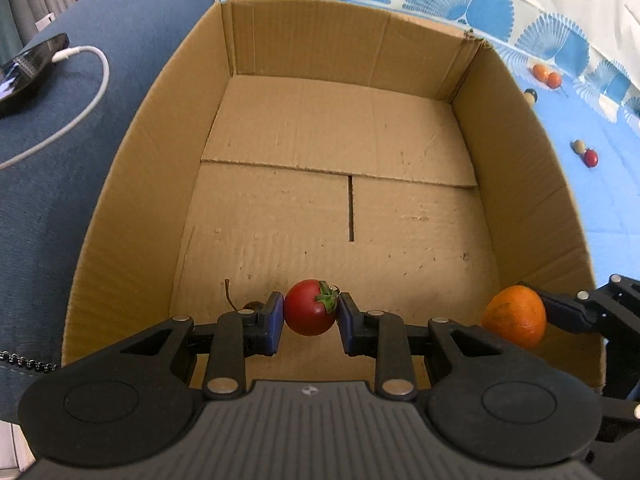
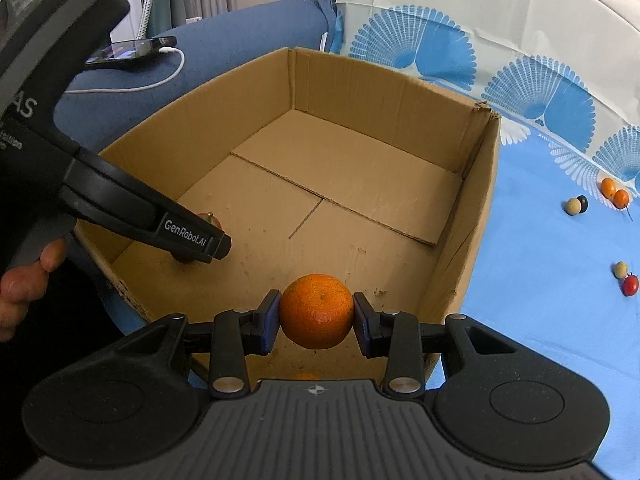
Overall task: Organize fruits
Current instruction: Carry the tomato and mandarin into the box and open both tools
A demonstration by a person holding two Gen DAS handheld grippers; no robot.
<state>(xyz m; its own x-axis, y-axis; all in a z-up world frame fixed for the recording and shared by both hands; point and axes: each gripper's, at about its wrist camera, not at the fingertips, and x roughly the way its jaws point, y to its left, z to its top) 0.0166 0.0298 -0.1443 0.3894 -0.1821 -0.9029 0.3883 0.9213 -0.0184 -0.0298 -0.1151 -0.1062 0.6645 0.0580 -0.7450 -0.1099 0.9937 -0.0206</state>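
The left tool [image 1: 311, 312] is clamped on a red tomato [image 1: 310, 307] low over the near end of the cardboard box [image 1: 120, 184], and beside it the right tool [image 2: 316, 316] is clamped on an orange [image 2: 316, 311] above the same end. Both fruits are round, so released from any height they may roll or bounce across the bare floor; the tomato could also bruise under the pads. More small fruits [image 2: 630, 284] wait on the blue cloth [image 2: 540, 260].

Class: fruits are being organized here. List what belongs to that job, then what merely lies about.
Job: tomato in left gripper; orange in right gripper; cardboard box; loose fruits on cloth.
Lying about: phone; white cable.
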